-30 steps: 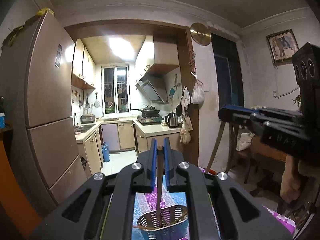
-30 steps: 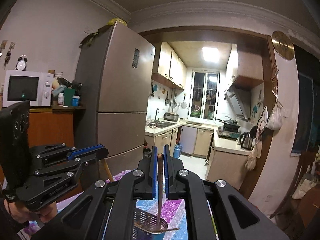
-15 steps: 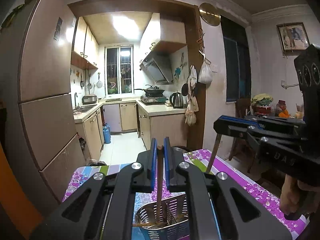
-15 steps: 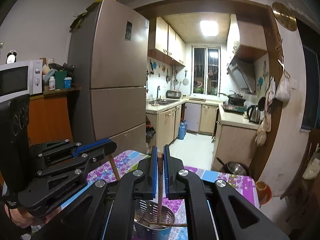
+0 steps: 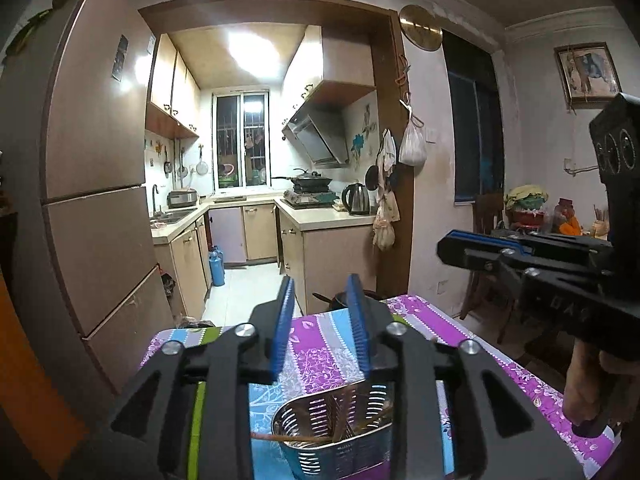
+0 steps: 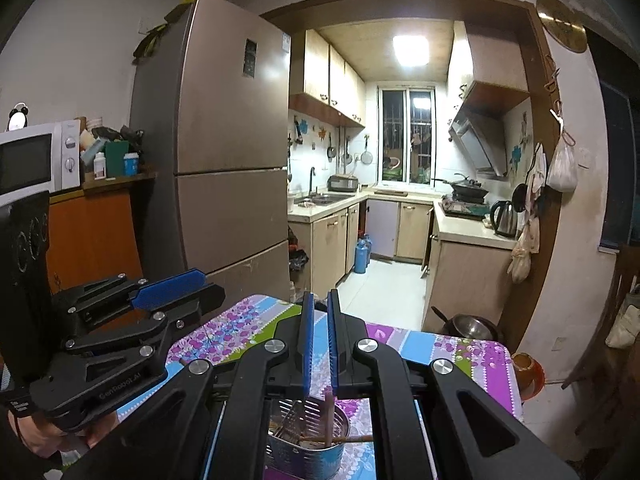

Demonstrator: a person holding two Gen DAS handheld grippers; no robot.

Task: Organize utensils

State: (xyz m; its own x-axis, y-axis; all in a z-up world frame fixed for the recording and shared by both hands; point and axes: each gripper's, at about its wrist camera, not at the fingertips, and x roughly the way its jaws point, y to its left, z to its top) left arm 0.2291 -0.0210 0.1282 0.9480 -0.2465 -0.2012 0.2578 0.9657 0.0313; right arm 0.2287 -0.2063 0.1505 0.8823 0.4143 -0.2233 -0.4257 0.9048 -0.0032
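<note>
Both wrist cameras look forward along their gripper fingers, tilted slightly down, close above the perforated steel utensil holder (image 5: 336,420) on the floral-clothed bench (image 6: 460,352), both facing the kitchen doorway.

A perforated steel holder (image 5: 336,420) stands upright on the tabletop's (image 5: 320,356) floral purple-and-blue cloth — slotted wall, shiny rim. Inside it, wooden chopsticks (image 6: 329,420): one stands nearly upright, others lean, and one lies across the rim, its tip poking out sideways — metal utensils (image 6: 290,424) beside them.
</note>
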